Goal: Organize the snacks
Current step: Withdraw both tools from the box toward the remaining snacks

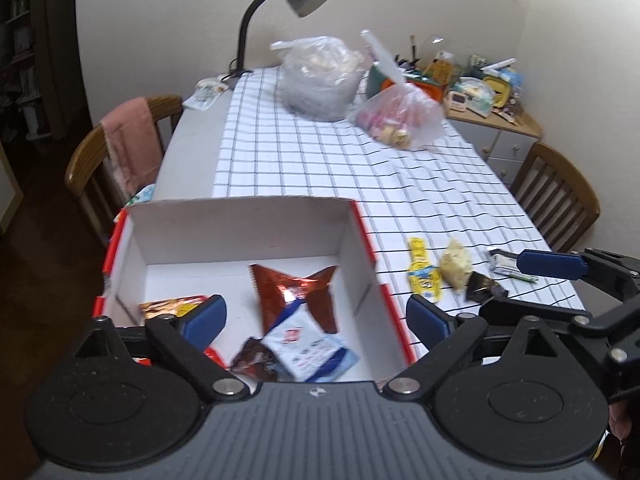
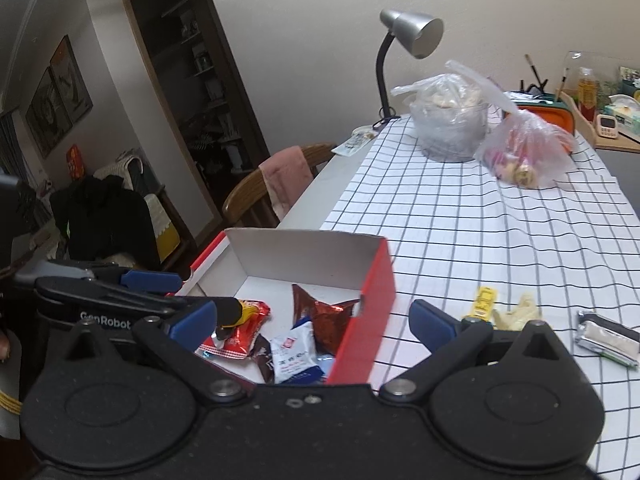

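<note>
Both grippers, left gripper [image 1: 316, 314] and right gripper [image 2: 314, 318], gape wide and empty over the box [image 1: 244, 220], several snack packets [image 1: 294, 292] already inside, four loose snacks [image 1: 454, 270] waiting on the tablecloth [image 1: 360, 168].

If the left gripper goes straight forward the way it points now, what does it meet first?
Probably the snack packets in the red-and-white box. The left gripper is open and empty, aimed down into the box, where the white-and-blue packet lies nearest on that line, before the brown packet. Depth is uncertain.
</note>
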